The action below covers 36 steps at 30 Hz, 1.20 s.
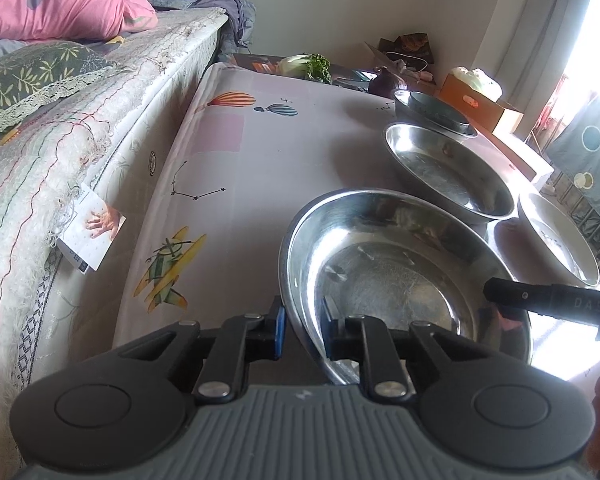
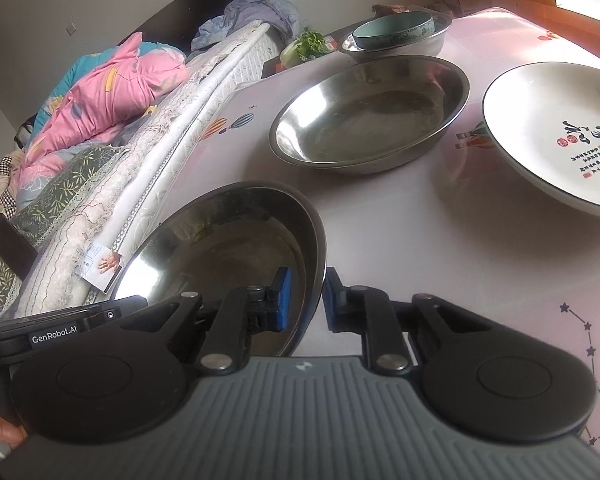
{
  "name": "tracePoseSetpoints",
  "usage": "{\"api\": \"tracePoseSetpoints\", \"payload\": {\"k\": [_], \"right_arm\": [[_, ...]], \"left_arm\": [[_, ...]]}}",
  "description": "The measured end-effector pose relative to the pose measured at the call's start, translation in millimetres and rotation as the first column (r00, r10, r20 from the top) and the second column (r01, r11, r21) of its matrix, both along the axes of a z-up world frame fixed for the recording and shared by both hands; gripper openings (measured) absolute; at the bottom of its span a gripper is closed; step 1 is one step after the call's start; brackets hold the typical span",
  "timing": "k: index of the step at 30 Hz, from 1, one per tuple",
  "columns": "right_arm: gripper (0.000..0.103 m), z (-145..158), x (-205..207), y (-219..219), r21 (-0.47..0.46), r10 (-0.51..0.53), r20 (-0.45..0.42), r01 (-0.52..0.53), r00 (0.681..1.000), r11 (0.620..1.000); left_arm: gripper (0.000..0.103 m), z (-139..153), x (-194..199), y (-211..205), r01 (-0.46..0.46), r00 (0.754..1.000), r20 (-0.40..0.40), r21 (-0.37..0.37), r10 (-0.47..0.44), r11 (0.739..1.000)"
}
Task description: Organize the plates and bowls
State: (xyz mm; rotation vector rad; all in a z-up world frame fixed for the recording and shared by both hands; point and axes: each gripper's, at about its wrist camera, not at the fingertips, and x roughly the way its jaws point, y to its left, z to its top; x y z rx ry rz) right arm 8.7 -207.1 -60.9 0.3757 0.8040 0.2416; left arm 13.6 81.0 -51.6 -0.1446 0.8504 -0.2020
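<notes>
Nearest the left wrist camera sits the left gripper, its fingers drawn in close on either side of the near rim of a steel plate. One blue pad lies outside the wall and the other inside, so the rim runs between them and appears pinched. That plate rests on the surface directly ahead of the fingers, its shallow dish spreading away and to the right. Across the dish, the black tip of the right gripper reaches in at the opposite rim. Beyond lie a second steel plate, a stacked bowl farther back, and a white plate at the right.

Closest to the right wrist camera, the right gripper stands with its fingers likewise nearly closed across the same steel plate's rim, one pad inside, one outside, apparently clamping the thin edge. From here the plate extends leftward and away, toward the left gripper's body at its far side. So the plate lies between the two hands, each holding an opposite edge; a level lift would need both to rise together. Ahead sit the second steel plate, the teal bowl nested in a steel dish, and the white plate with writing at the right.
</notes>
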Motion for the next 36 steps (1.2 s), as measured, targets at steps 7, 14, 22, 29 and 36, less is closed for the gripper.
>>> {"api": "tracePoseSetpoints", "payload": {"k": [7,14,22,29,36], "right_arm": [[0.016,-3.0,-6.7,2.2,-0.011,0.007,0.003,-0.007,1.000,1.000],[0.016,-3.8,-7.2,4.6,-0.020,0.011,0.004,-0.011,1.000,1.000],[0.016,-7.8,-5.1,7.0,-0.020,0.020,-0.008,-0.020,1.000,1.000],[0.016,-7.2,-4.4,10.7,-0.039,0.022,-0.006,-0.022,1.000,0.999],[0.017,-0.3,-7.8,14.7,-0.070,0.032,0.019,-0.031,0.999,0.997]], "left_arm": [[0.019,-0.6,-10.9,4.4,0.019,0.999,-0.038,-0.025,-0.020,1.000],[0.024,-3.8,-7.4,-1.3,0.035,0.998,-0.056,-0.008,-0.035,0.999],[0.028,-7.0,-3.6,-6.6,0.028,0.998,-0.058,0.001,-0.028,1.000],[0.036,-6.1,-2.8,-12.6,0.024,0.999,-0.045,0.017,-0.023,1.000],[0.036,-3.5,-5.4,-16.0,0.030,0.999,-0.026,0.027,-0.029,0.999]]}}
